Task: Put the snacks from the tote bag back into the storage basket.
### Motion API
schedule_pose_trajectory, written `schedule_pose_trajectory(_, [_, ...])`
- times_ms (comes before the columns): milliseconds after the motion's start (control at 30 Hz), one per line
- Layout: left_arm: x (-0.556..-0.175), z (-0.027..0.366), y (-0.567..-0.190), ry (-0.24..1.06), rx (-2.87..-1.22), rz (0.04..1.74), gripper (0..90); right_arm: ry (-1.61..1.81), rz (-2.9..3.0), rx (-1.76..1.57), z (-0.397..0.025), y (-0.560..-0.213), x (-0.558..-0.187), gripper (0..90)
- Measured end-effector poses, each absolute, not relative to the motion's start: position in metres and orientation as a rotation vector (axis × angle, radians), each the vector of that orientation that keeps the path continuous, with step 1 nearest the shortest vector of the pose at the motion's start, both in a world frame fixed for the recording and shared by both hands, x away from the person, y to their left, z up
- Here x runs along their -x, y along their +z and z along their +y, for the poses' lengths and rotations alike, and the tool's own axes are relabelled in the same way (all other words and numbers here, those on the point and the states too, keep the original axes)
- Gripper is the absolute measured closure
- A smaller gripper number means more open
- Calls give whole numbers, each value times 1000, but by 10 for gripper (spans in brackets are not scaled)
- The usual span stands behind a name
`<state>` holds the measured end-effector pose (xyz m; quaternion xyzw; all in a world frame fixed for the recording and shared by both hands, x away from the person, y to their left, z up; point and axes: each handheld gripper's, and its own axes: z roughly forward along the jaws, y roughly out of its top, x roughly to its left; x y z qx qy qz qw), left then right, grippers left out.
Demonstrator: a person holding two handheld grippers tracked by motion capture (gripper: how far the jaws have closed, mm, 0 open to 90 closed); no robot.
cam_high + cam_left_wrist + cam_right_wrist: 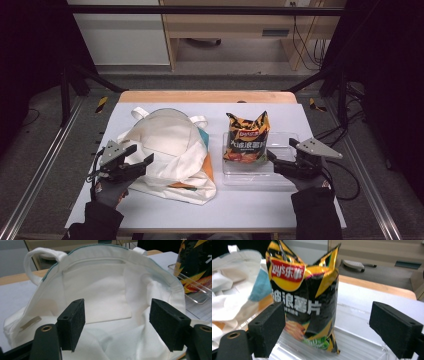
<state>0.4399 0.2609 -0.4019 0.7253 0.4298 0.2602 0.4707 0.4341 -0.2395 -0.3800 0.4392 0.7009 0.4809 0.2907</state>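
The left hand-held gripper [141,155] has its jaws spread wide at the mouth of the white tote bag [167,142], gripping nothing. The right hand-held gripper [281,152] is likewise spread, with the upright chip bag [247,137] just ahead of it in a clear tray [283,176] on the desk [250,205].

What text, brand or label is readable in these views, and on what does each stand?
"Lay's乐事": red logo on the chip bag, standing in the clear tray.
"波浪薯片": large white characters across the bag's front.
Smaller print beneath: too blurred to read.
Tag inside the tote bag: no legible text.
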Motion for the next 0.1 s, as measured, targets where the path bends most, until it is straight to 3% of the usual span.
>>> schedule_pose_trajectory(100, [-439,268,-406,640,-1775,1073,282,1263,1881,-1182,-240,-386,-434,134])
